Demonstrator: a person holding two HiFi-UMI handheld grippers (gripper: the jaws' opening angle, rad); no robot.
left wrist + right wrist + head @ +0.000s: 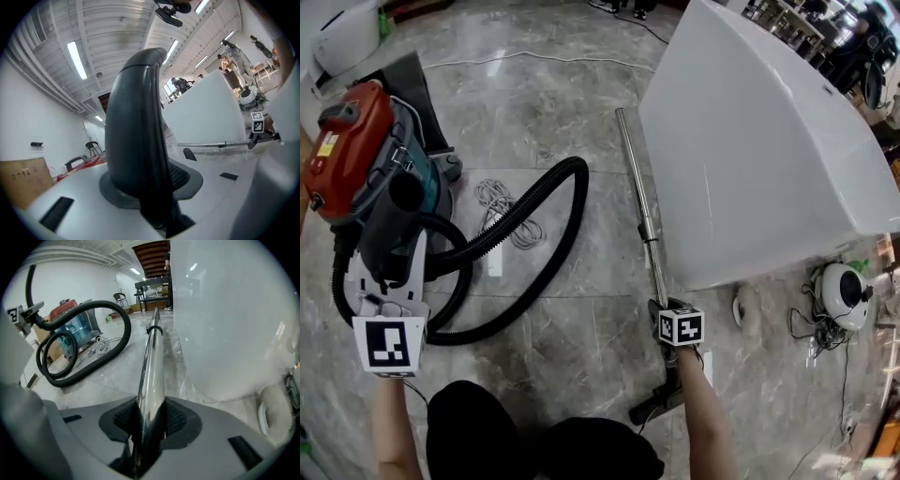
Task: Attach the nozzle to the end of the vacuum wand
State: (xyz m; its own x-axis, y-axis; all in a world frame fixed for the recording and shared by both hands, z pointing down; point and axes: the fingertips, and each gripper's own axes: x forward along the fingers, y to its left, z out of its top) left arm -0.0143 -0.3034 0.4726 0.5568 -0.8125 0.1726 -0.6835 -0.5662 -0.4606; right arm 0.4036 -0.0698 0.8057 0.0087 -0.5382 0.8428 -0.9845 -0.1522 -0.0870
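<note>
A chrome wand [639, 197] lies along the floor beside a big white body. My right gripper [667, 307] is shut on the wand's near end, and the tube [151, 366] runs away between the pads. A black nozzle piece [659, 403] lies by my right forearm; whether it joins the wand is hidden. My left gripper [382, 277] is shut on the black curved hose handle [136, 136], which fills the left gripper view. The black hose [546, 253] loops over the floor to the red and teal vacuum cleaner [358, 155].
The large white curved body [759, 141] stands right of the wand. A coil of white cable [502, 208] lies inside the hose loop. A small white round device [844, 292] with cords sits at the right. The floor is grey marble.
</note>
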